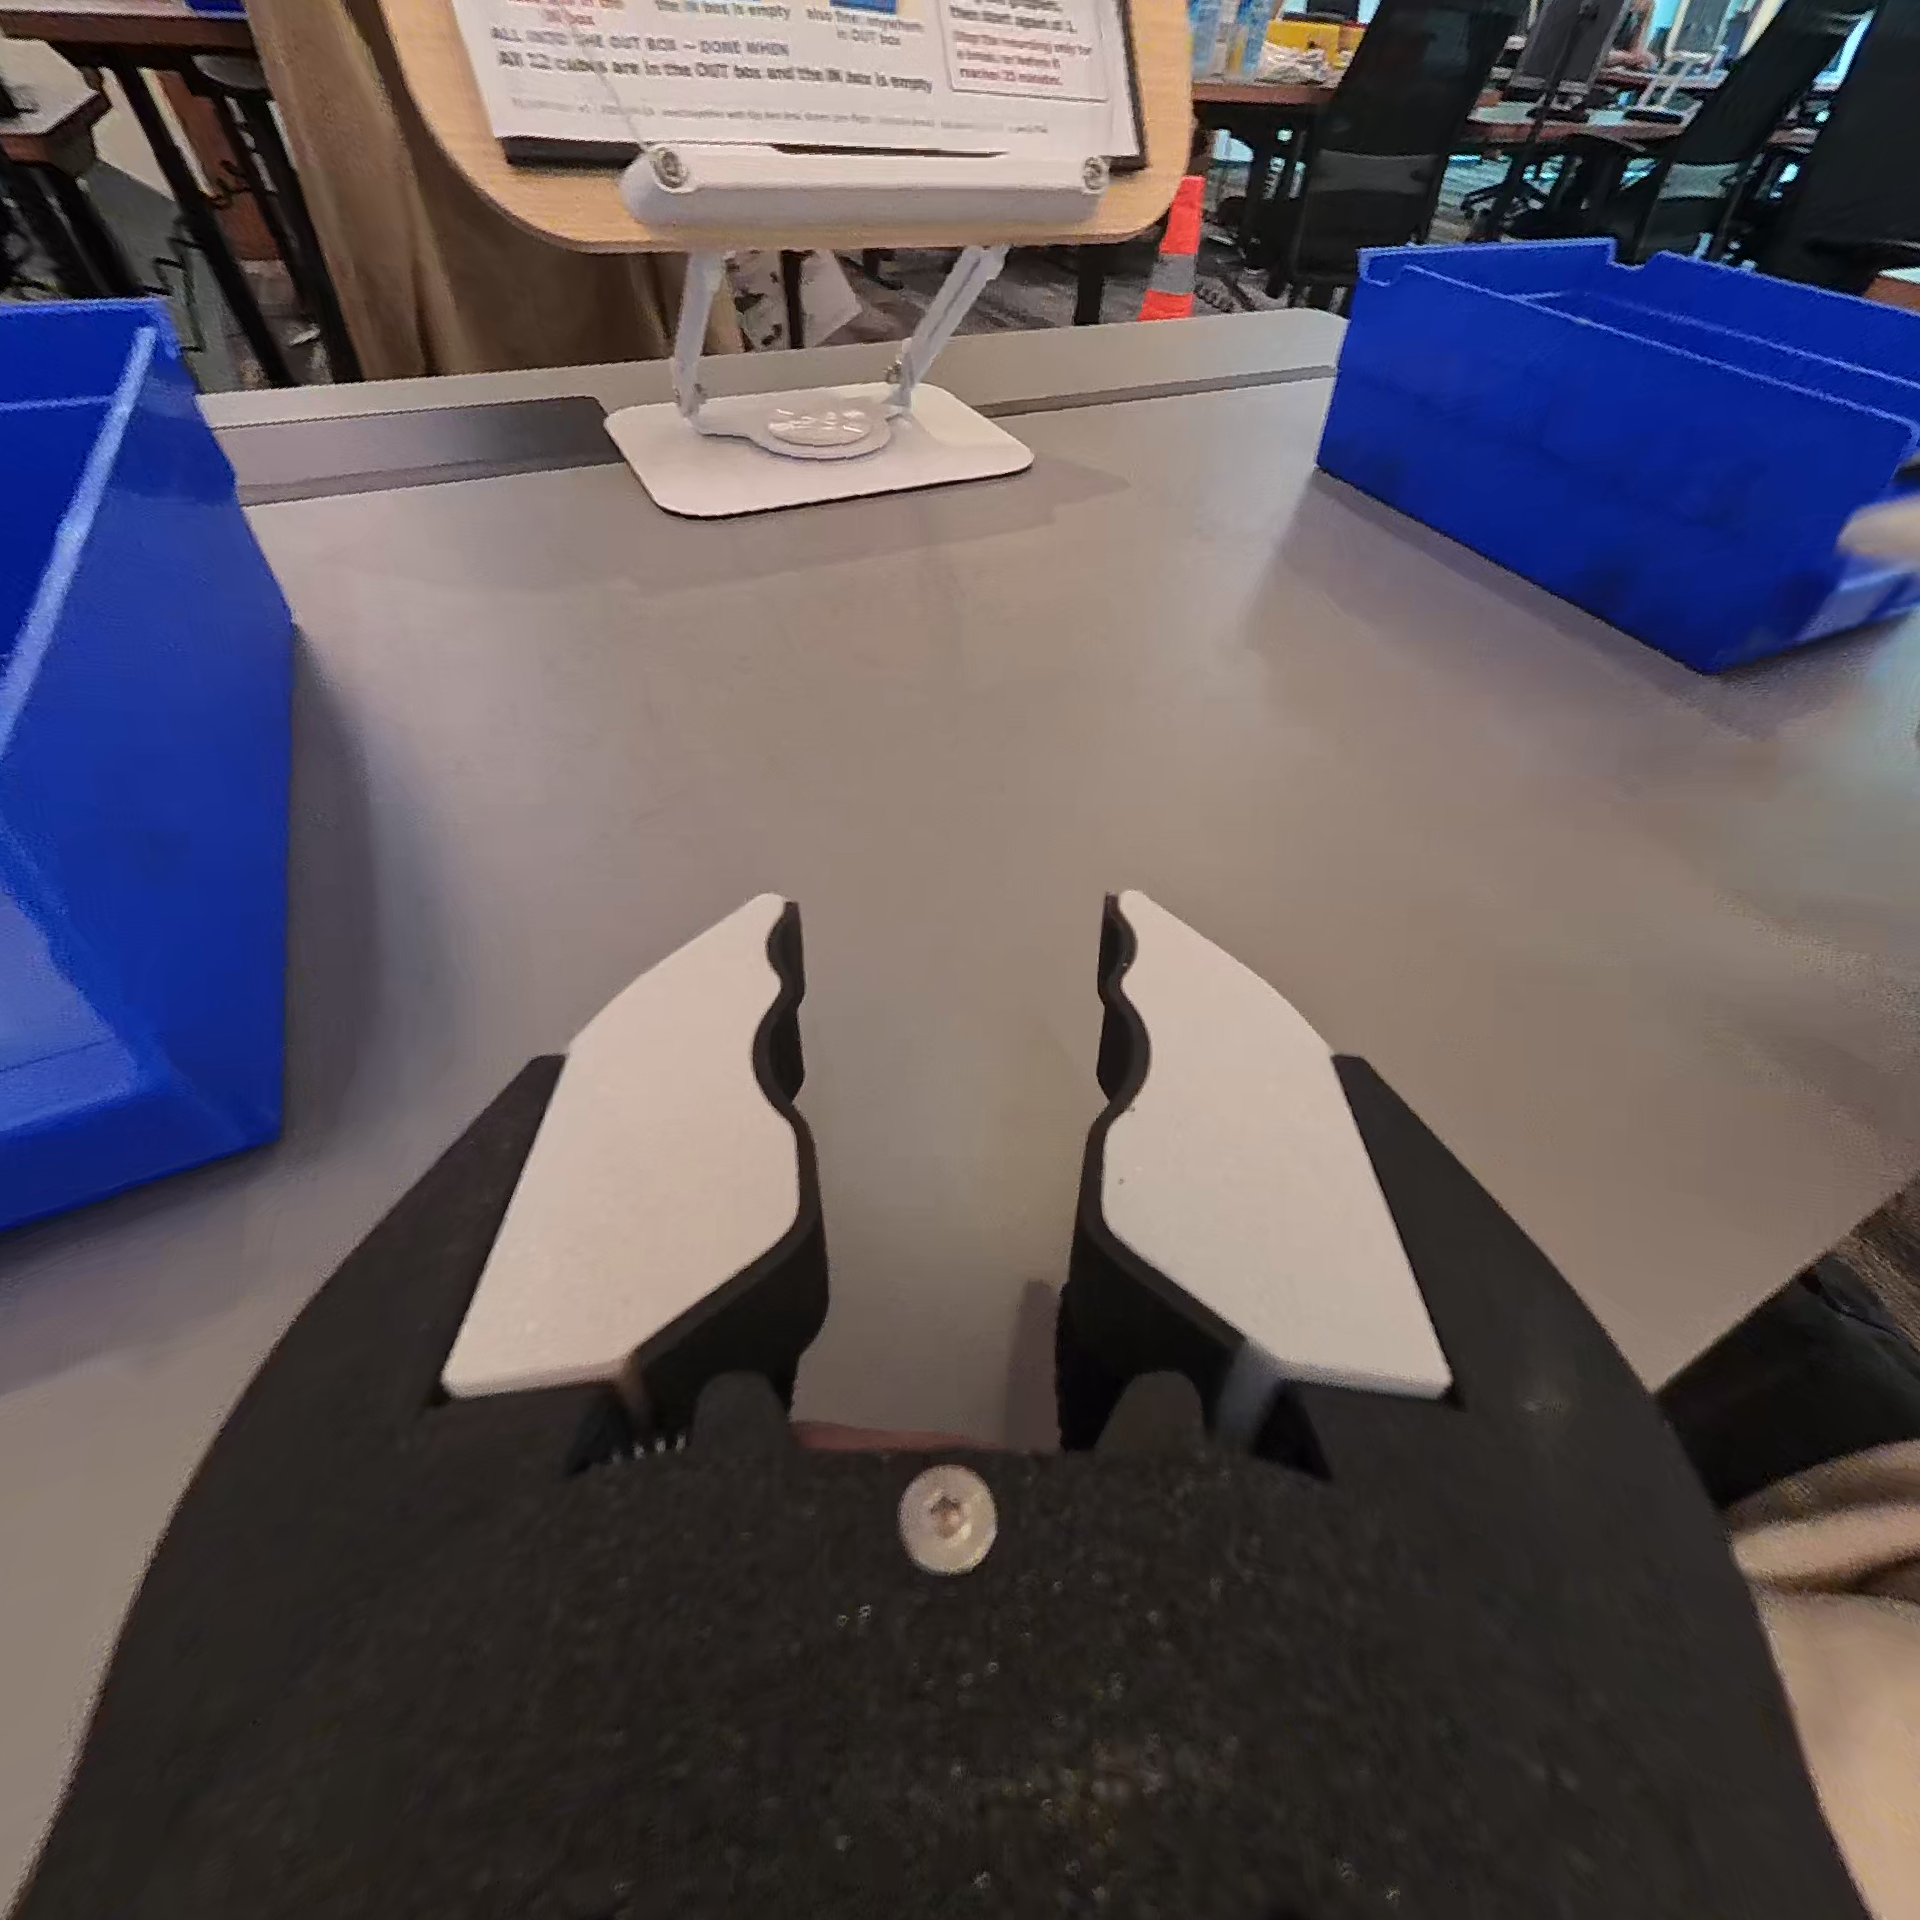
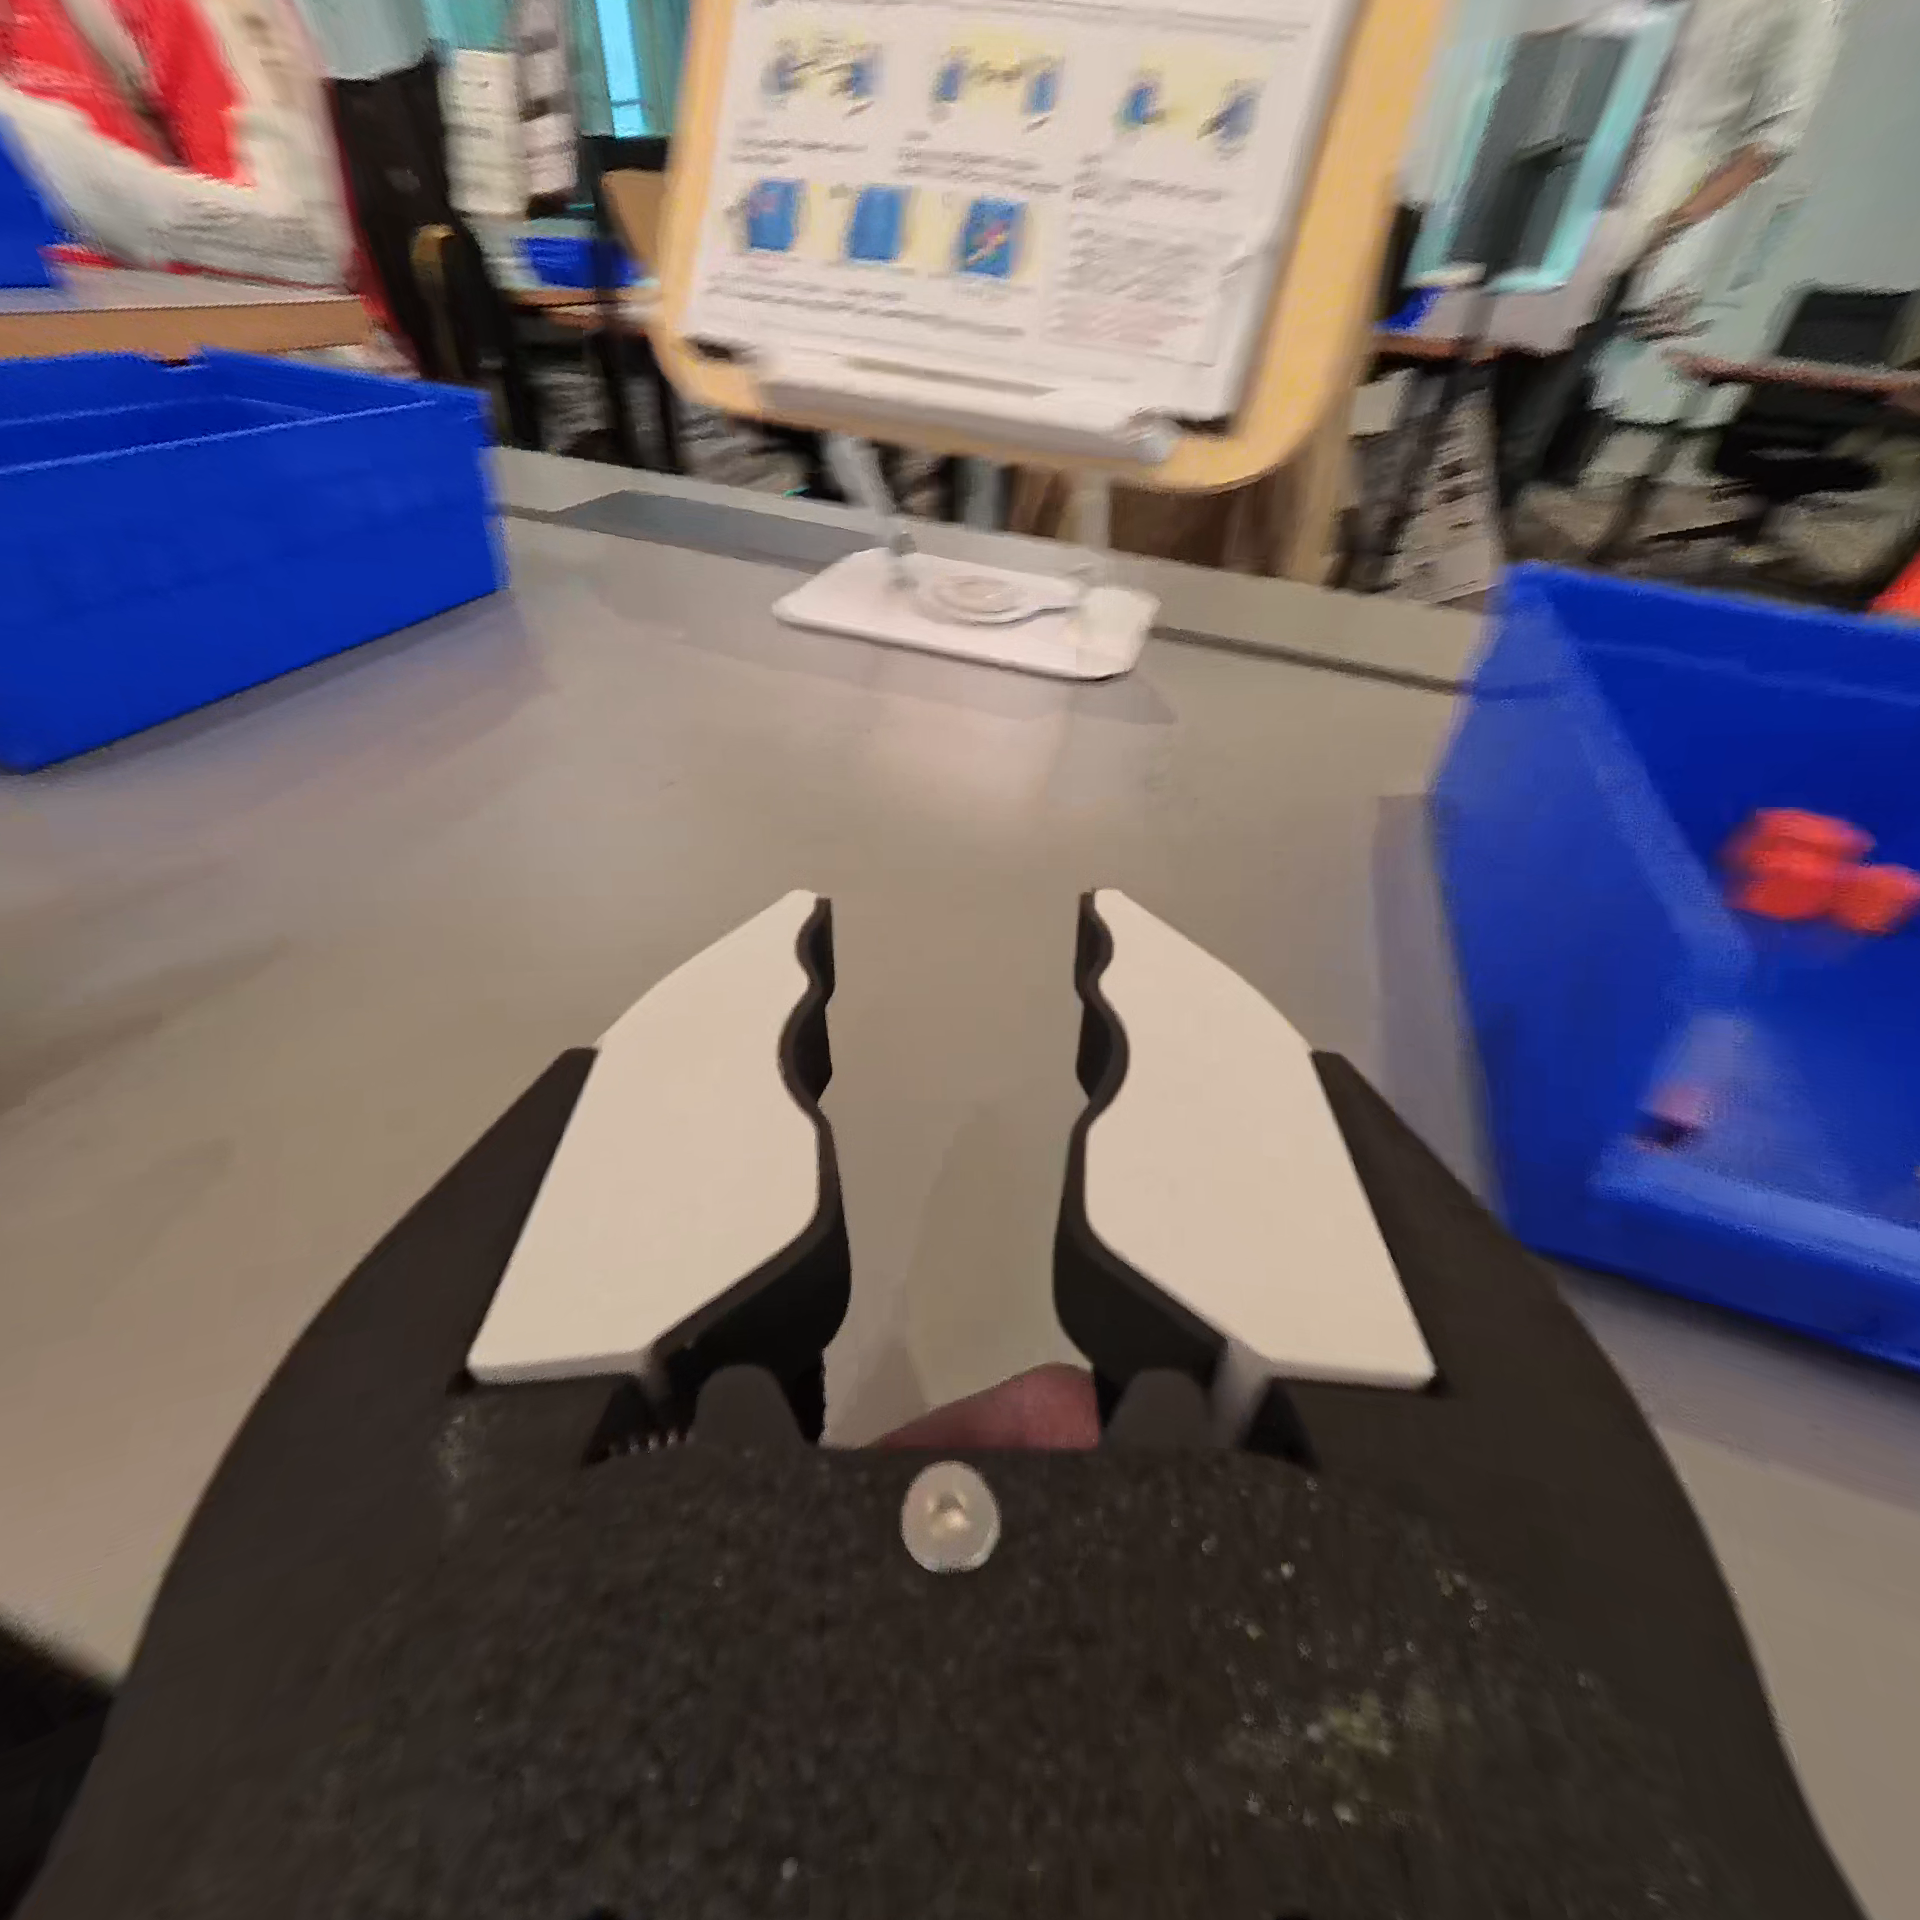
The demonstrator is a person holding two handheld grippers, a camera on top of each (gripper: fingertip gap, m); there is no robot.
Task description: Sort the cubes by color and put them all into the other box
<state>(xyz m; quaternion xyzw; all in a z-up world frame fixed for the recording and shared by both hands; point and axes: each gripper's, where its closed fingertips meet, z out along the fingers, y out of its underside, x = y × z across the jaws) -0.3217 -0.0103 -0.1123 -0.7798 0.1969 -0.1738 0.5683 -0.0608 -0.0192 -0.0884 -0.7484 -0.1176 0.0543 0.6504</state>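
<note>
Cubes (image 2: pixel 1813 873): red cluster inside blue box (image 2: pixel 1558 935) at 2 o'clock from right gripper (image 2: pixel 954 914). Blurred; count and long axis unclear. Right gripper nearer, fingers moderately apart, holding nothing, over bare grey table (image 2: pixel 520 883). Likely next move: swing right, dip over near wall. Second blue box (image 2: pixel 239 561) at 10 o'clock; contents hidden. Left gripper (image 1: pixel 951 914) also parted, empty, aimed at 12 between both boxes. Instruction sheet (image 2: pixel 997 177) on stand at 12 o'clock carries writing and diagrams. No brands visible.
</note>
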